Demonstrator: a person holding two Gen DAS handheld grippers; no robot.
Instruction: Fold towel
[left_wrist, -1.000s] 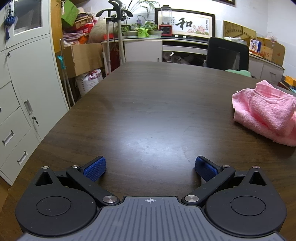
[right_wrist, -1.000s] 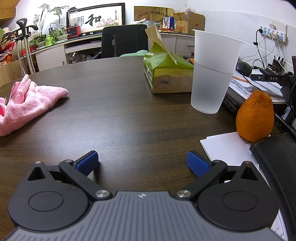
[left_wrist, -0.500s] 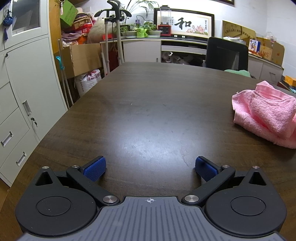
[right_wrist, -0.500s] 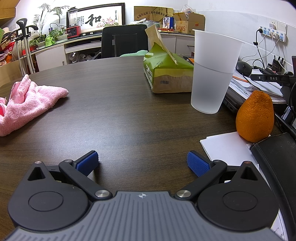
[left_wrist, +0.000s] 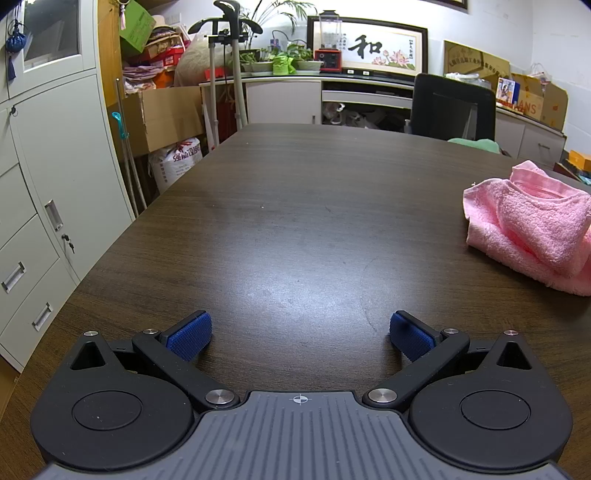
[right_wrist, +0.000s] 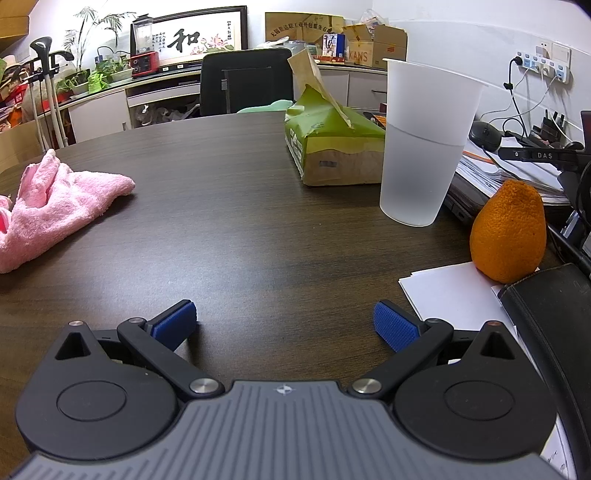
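Nearest the left wrist camera, the left gripper (left_wrist: 300, 334) sits low over the dark wood table (left_wrist: 295, 229) with its blue-padded fingers spread wide and nothing between them. The right gripper (right_wrist: 284, 325) is the same in its own view: fingers splayed far apart, holding nothing, just above the tabletop. Beside the right gripper's right finger lie white paper sheets (right_wrist: 454, 295) and the edge of a black case (right_wrist: 546, 314), and an orange fruit (right_wrist: 508, 230) stands at the far corner of the sheets, touching or nearly touching them; the fisheye edge makes that contact hard to settle. Farther out, the pink towel (left_wrist: 532, 225) lies crumpled in a loose heap on the table, forward and to the right of the left gripper, forward and to the left of the right gripper (right_wrist: 55, 206), well apart from both. Past the fruit stands a frosted plastic cup (right_wrist: 424, 144), upright, and just behind it a green and brown tissue pack (right_wrist: 332, 147) with a torn flap sticking up. At the far side of the table is a black office chair (left_wrist: 452, 107). Beyond it a low counter carries potted plants (left_wrist: 280, 61) and a framed calligraphy picture (left_wrist: 369, 50) against the wall, and grey metal cabinets (left_wrist: 48, 177) line the left side.
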